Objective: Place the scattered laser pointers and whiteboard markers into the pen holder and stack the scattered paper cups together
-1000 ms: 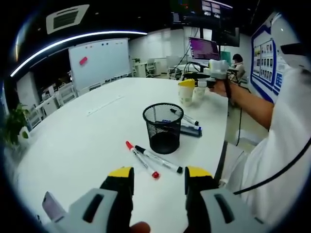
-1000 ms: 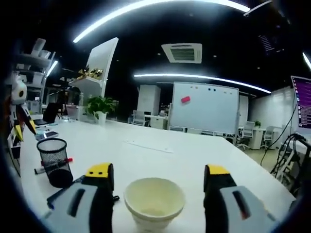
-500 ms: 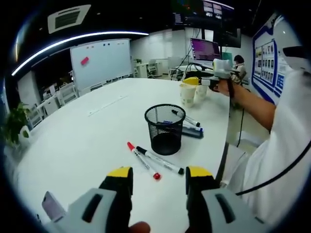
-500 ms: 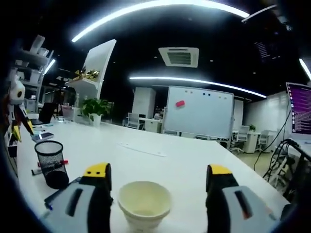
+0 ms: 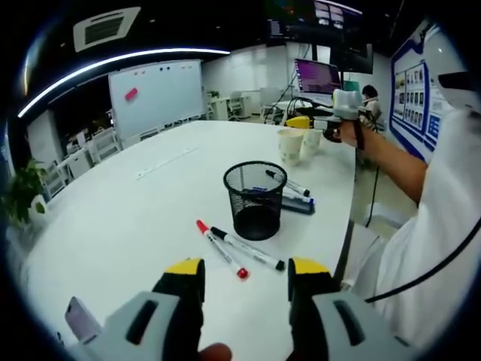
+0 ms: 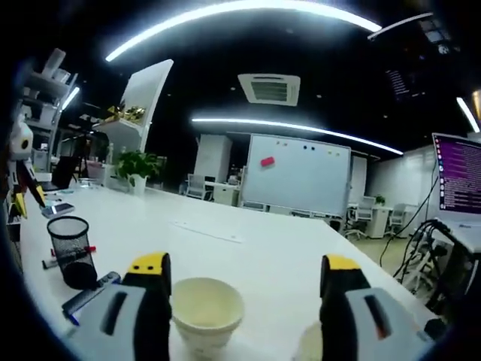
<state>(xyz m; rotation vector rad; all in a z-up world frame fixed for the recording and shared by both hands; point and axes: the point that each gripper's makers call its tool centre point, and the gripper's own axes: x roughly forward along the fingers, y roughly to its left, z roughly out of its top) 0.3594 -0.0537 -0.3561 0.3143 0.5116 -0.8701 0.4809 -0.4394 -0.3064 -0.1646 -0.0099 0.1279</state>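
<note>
On the white table [image 5: 128, 226]: a black mesh pen holder [image 5: 255, 197] stands mid-table, with a red-capped marker [image 5: 220, 248] and a black-capped marker [image 5: 246, 247] lying side by side just in front of it, and more pens [image 5: 294, 193] lying behind it
Far end of table: two paper cups [image 5: 299, 143] stand close together near the person's outstretched arm
Right view, cup: an open paper cup [image 6: 206, 317] sits upright between the jaws, with a second cup rim [image 6: 310, 344] low beside the right jaw
Cup handling: my guess is light, thin-walled and easy to crush or tip, so a soft pinch across the rim or upper wall looks safest
Marker handling: likely stiff, light, smooth and prone to rolling, so take one across the middle of the barrel
Right gripper [image 6: 244, 271]: jaws spread wide around the cup, and I cannot tell whether the left jaw touches its wall
Left gripper [image 5: 243, 269]: jaws spread apart, empty, hovering near the markers without touching them
Phone [image 5: 80, 318]: lies at the table's near edge, beside the left gripper
</note>
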